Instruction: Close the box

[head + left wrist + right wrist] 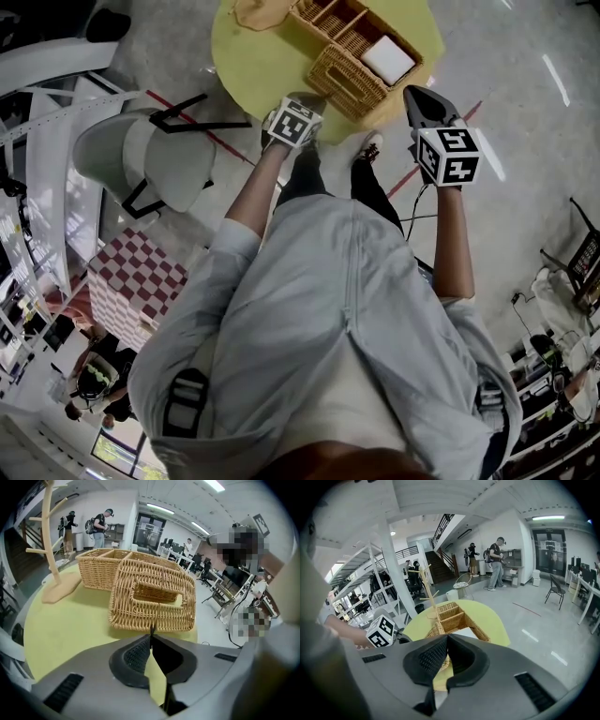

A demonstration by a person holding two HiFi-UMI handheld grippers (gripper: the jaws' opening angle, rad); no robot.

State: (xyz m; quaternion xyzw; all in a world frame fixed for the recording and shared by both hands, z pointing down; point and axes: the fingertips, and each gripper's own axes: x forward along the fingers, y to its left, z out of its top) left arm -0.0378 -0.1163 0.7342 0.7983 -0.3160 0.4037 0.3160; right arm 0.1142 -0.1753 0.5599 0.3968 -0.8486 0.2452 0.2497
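On yellow table (251,58), wicker box (96,568), lid (123,597) leaning tilted against its near side (slot showing). Left gripper (151,634) pressed together, empty, near lid's lower edge. Right gripper (446,638) likewise closed, empty.

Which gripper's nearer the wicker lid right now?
Left. The left gripper sits at the near edge of the lid; the right gripper hangs off to its right, past the edge of the table.
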